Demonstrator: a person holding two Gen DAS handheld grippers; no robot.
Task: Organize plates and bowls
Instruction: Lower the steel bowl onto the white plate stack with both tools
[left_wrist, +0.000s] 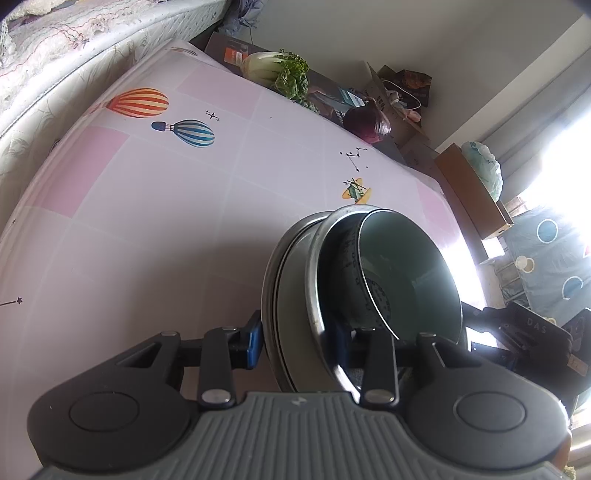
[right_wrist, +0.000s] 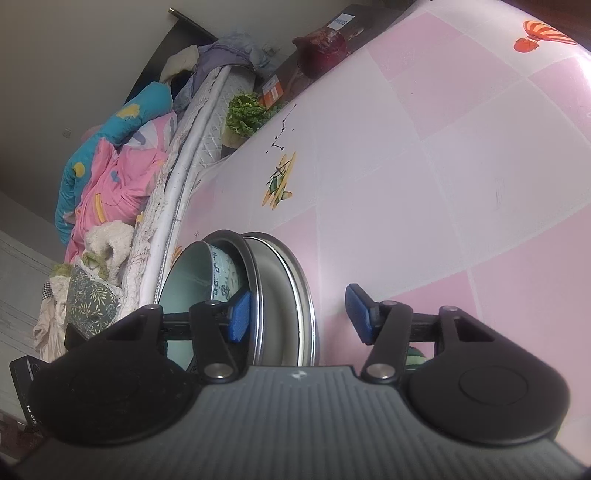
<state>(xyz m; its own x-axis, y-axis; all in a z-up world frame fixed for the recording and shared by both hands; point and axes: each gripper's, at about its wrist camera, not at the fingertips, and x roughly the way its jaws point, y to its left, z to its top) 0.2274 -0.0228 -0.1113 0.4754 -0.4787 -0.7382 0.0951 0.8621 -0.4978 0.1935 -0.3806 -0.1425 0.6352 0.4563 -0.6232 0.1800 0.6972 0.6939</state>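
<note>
While the pink checked table (left_wrist: 147, 229) lies broad and bare toward the bed (left_wrist: 55, 55), a nested stack sits near its window-side edge: metal plate (left_wrist: 288, 295), metal pan (left_wrist: 321, 280), green bowl (left_wrist: 410, 273). Left gripper (left_wrist: 306, 339) spans the stack; its right finger is hidden, grip unclear. Right gripper (right_wrist: 299, 314) spread, straddling the stack's rims.

Bare tablecloth (left_wrist: 147, 229) spreads wide beyond the stacked dishes (left_wrist: 332, 280) — vegetables (left_wrist: 280, 70) line its far edge.
</note>
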